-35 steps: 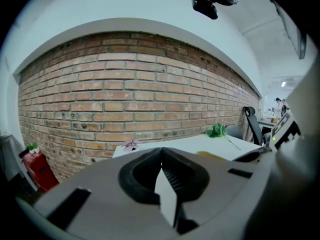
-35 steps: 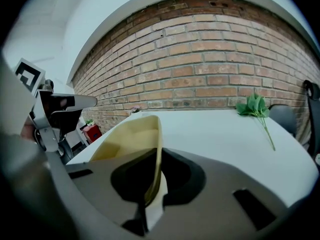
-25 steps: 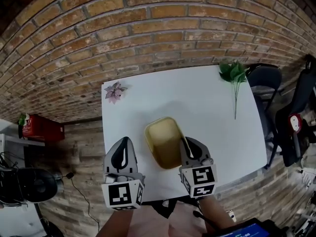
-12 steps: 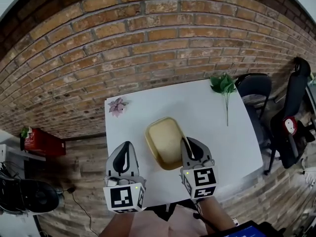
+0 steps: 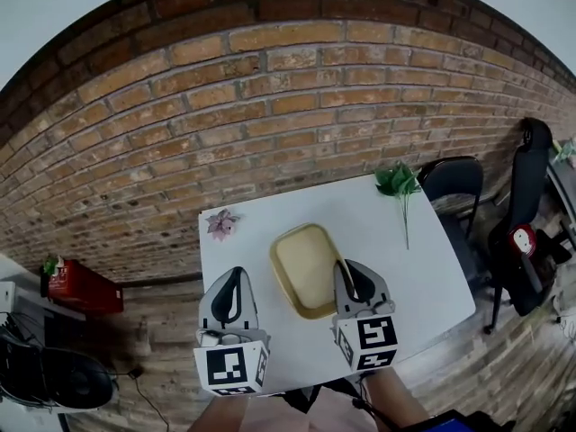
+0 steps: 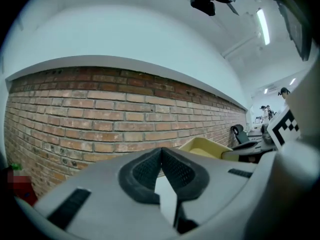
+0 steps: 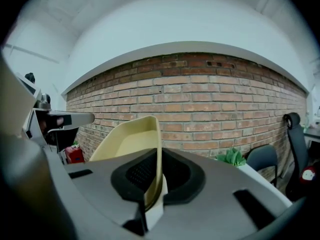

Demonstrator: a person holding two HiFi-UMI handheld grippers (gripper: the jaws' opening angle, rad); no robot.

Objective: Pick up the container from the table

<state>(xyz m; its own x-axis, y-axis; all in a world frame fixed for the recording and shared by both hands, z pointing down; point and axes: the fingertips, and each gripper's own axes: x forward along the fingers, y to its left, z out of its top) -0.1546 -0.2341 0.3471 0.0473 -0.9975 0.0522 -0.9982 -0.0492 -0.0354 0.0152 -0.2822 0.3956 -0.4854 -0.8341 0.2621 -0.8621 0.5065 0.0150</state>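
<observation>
Evenly pale-yellow container (image 5: 304,264), shallow, rectangular, rounded corners, thin rim

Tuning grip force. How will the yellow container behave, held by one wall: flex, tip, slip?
Probably light: the right tongs hold the yellow container, which looks empty, by one side wall alone. That wall looks thin and smooth, so it may flex or slip in the grip. Gripped off-centre, it will likely sag away from the tongs.

The container (image 5: 306,264) is pale yellow, the table (image 5: 423,277) white, the brick wall (image 5: 270,106) red-brown, the sprig (image 5: 397,183) green.
</observation>
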